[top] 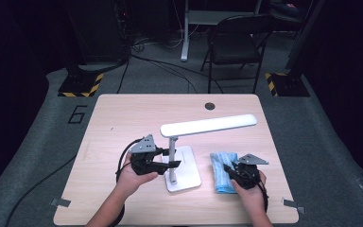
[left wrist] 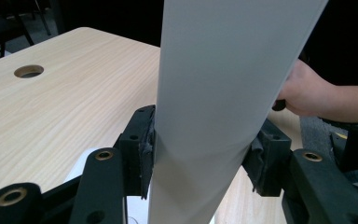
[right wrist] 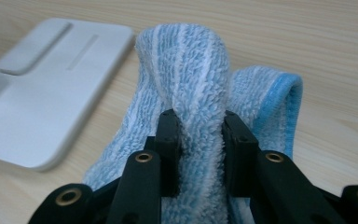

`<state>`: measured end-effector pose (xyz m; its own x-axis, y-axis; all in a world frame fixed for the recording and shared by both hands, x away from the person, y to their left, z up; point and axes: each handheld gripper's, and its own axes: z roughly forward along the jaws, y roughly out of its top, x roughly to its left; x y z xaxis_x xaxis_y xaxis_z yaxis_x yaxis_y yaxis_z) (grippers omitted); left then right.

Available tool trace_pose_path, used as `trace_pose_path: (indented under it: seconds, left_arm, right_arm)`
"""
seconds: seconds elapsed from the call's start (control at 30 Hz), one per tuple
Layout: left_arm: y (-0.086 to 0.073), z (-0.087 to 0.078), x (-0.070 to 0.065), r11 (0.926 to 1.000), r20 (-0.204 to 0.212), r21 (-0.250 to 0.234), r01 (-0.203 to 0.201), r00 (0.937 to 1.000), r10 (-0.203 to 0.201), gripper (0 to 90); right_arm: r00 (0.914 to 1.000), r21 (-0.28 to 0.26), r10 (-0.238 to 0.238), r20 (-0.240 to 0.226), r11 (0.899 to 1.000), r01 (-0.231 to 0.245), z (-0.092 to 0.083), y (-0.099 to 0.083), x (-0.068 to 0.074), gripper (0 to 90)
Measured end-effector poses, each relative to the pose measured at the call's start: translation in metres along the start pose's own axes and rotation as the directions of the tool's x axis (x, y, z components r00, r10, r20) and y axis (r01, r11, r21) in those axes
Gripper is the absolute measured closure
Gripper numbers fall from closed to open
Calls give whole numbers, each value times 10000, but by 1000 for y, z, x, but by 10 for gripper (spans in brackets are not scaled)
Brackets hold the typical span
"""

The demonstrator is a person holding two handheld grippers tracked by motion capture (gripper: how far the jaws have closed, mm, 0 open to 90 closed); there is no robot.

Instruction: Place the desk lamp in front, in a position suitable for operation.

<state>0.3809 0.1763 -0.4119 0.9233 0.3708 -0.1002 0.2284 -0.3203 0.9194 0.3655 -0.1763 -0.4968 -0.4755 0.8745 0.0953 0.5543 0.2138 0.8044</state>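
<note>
A white desk lamp (top: 182, 156) stands near the middle of the worktop (top: 123, 113), its flat base (right wrist: 42, 93) just left of a blue striped cloth (top: 221, 170) that lies at the near right. The left tongs (top: 174, 164) are clamped on the lamp's upright post (left wrist: 205, 116), a pad pressed against each side of it. The right tongs (right wrist: 200, 140) are closed on a raised fold of the cloth, the terry bunched between the pads. The lamp looks rigid and smooth, probably plastic or painted metal, so the post may slip or twist in the pads unless they squeeze firmly. With its long head (top: 210, 125) reaching out to the right, it seems top-heavy, and a low hold on the post, close to the base, should keep it steady. The cloth appears soft, light and limp. It will sag and fold wherever it is lifted, so a pinch on a thick gathered ridge, as here, likely holds better than one on the thin hemmed edge.
</note>
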Motion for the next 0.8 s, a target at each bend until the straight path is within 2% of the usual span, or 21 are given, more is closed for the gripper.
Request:
trace_pose_path:
  seconds: [0.03,0.07,0.1,0.13,0.17,0.2,0.23,0.43,0.47,0.57,0.7,0.8]
  left_arm:
    - [0,0,0,10000,0,0,0,10000,0,498]
    - [0,0,0,10000,-34,31,47,10000,-47,496]
    - [0,0,0,10000,-47,44,46,10000,-46,496]
    - [1,0,0,9999,-60,79,66,10000,-65,496]
    - [1,0,0,9999,-60,79,66,10000,-65,495]
    - [2,0,-1,9998,-89,167,128,9999,-126,494]
    - [2,0,-1,9998,-89,167,128,9999,-126,494]
    - [3,0,-1,9991,-94,244,357,9993,-355,484]
    - [4,0,-1,9990,-122,273,349,9993,-345,483]
    - [6,0,-2,9990,-131,322,321,9994,-317,479]
    - [7,-1,-2,9994,-211,205,276,9994,-272,439]
    - [9,-2,-2,9990,-247,47,439,9987,-437,421]
  right_arm:
    - [10000,0,0,0,10000,0,0,0,0,708]
    - [9989,6,-32,-474,10000,32,4,4,11,708]
    - [9989,6,-32,-474,10000,32,4,4,11,708]
    - [9963,81,-222,-829,9997,229,7,7,20,708]
    - [9963,81,-222,-829,9997,229,7,7,20,708]
    - [9926,165,-423,-1136,9989,445,12,10,29,707]
    - [9909,261,-425,-1276,9986,462,14,11,34,707]
    - [9825,432,-805,-1682,9951,889,26,16,53,704]
    - [9782,347,-1031,-1801,9932,1111,31,18,57,703]
    - [9758,496,-1148,-1860,9908,1260,36,19,62,701]
    - [9771,611,-901,-1927,9927,1036,42,17,65,697]
    - [9750,642,-868,-2044,9927,1019,45,15,65,693]
